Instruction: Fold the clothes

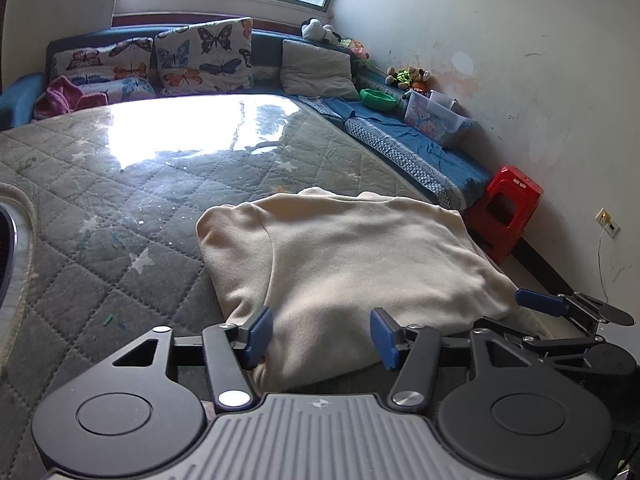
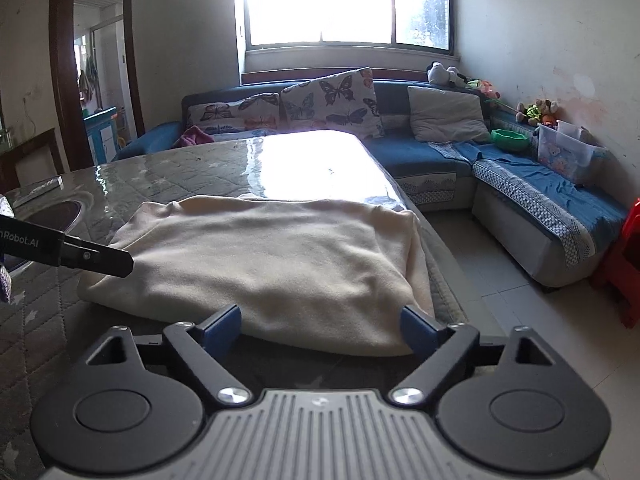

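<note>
I see the cream sweater (image 1: 344, 264) lying partly folded on the quilted table (image 1: 100, 200), near its right edge. My left gripper (image 1: 320, 338) is spread apart at the near hem. My right gripper (image 2: 322, 326) is apart too, holding nothing. The cloth looks soft, thick and floppy. I think it will sag, so I would pinch the near corners.
</note>
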Motion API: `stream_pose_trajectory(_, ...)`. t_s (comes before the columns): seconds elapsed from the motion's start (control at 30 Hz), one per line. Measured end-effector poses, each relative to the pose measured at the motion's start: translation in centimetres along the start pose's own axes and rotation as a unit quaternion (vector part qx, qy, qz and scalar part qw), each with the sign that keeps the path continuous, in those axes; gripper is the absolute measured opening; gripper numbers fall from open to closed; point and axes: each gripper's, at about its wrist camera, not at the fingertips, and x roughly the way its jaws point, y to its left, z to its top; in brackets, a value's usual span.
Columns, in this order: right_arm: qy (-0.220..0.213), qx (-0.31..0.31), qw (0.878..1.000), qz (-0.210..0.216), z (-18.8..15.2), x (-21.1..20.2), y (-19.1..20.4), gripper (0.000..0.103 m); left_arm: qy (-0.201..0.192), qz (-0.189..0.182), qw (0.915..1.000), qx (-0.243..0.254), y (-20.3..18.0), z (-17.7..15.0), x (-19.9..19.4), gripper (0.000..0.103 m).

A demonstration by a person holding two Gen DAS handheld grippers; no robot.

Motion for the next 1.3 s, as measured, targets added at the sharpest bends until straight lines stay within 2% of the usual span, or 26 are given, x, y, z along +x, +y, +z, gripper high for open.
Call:
stream_pose_trajectory(0.03, -0.001, 0.002, 1.000, -0.001, -0.1, -0.2, 0.1, 0.101, -0.002, 0.001, 1.0000, 0.003, -0.1, -0.2, -0.2, 0.067)
stream_pose_trajectory(0.1, -0.005, 0.003, 1.000, -0.005, -0.3, -0.7, 0.4, 0.103, -0.006, 0.003, 1.0000, 0.007, -0.3, -0.5, -0.7, 0.073)
stream_pose_trajectory(0.17, -0.010, 0.001, 1.000, -0.009, -0.5, -1.1, 0.7, 0.103, -0.009, 0.012, 0.9998, 0.010, -0.3, -0.9, -1.1, 0.081)
stream_pose_trajectory(0.3, -0.012, 0.005, 1.000, -0.013, -0.6, -1.6, 1.1, 0.103, -0.009, 0.020, 0.9998, 0.003, 0.0, -1.6, -1.8, 0.086)
stream_pose_trajectory(0.53, -0.003, 0.013, 1.000, -0.015, -1.2, -2.3, 1.9, 0.103, -0.023, 0.037, 0.9990, 0.007, 0.1, -3.0, -3.5, 0.103)
stream_pose_trajectory(0.77, 0.000, 0.021, 0.999, -0.033, -1.8, -3.4, 3.5, 0.103, -0.035, 0.044, 0.9984, 0.007, 0.3, -4.1, -5.0, 0.103)
stream_pose_trajectory(1.03, 0.002, 0.052, 0.998, -0.023, -2.0, -4.2, 3.9, 0.103, -0.036, 0.058, 0.9974, -0.024, 1.7, -5.3, -6.2, 0.103)
stream_pose_trajectory(1.3, 0.006, 0.051, 0.998, -0.040, -2.6, -4.6, 4.3, 0.103, -0.039, 0.060, 0.9970, -0.027, 1.5, -6.0, -7.1, 0.103)
